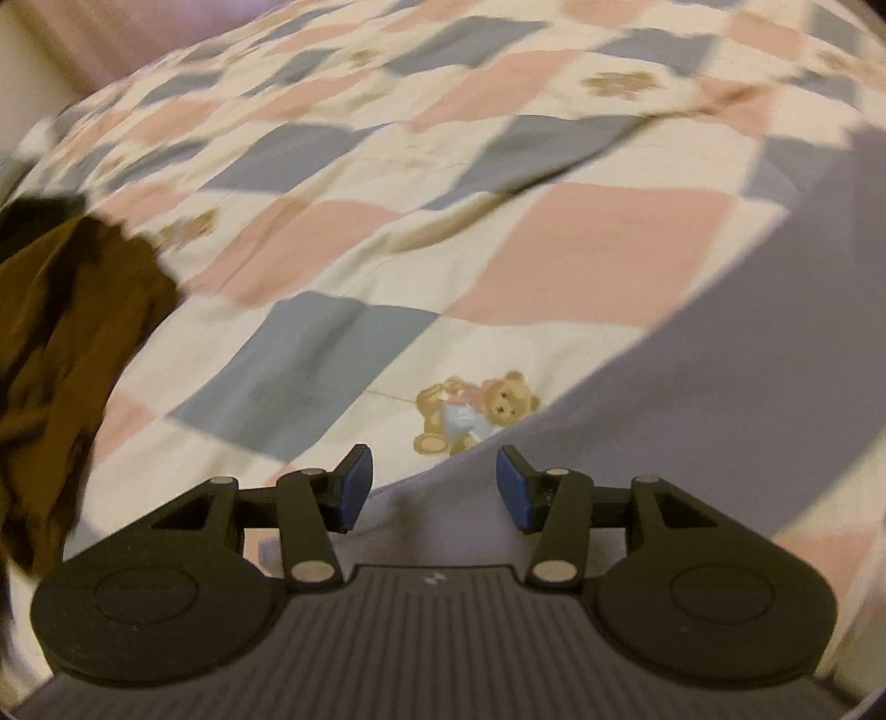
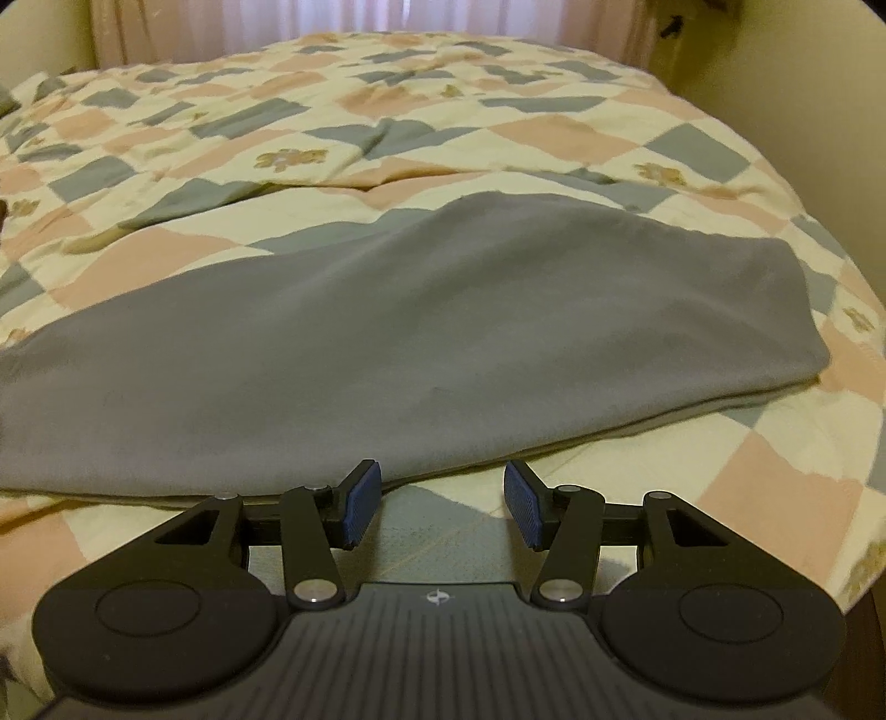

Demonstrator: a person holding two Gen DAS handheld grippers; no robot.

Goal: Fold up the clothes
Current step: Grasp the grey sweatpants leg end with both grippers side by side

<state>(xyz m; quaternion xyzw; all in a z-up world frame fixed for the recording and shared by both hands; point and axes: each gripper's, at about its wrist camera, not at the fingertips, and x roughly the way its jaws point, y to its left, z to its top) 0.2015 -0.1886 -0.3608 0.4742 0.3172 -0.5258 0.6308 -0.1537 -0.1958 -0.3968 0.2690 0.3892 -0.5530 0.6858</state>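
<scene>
While the brown garment (image 1: pixel 61 354) lies crumpled at the far left of the left wrist view, it rests on the patchwork quilt (image 1: pixel 343 232) and stands well apart from the left gripper (image 1: pixel 434 487). Moving rightward, the quilt shows pink, grey-blue and cream squares, and a printed teddy bear (image 1: pixel 476 412) sits just beyond the gripper's tips. The left gripper's jaws are spread apart with nothing between them; its blue pads (image 1: pixel 354 487) hover over the near edge of the grey garment (image 1: pixel 747 399). That grey garment fills the lower right of this view, its curved border running from beside the bear up toward the right edge. The view is motion-blurred, so finer detail of the cloth cannot be told.

In the right wrist view, the grey garment (image 2: pixel 387 343) stretches from the left edge across the middle of the quilt (image 2: pixel 498 127), lying flat, with a rounded, doubled edge at its right end. Its near hem runs just beyond the right gripper (image 2: pixel 443 498), whose jaws are likewise released and hold nothing; one blue pad (image 2: pixel 362 501) lies close to the hem, though contact cannot be told. Beyond the bed, pale curtains (image 2: pixel 332 22) hang at the top, and a cream wall (image 2: pixel 775 83) closes the right side.
</scene>
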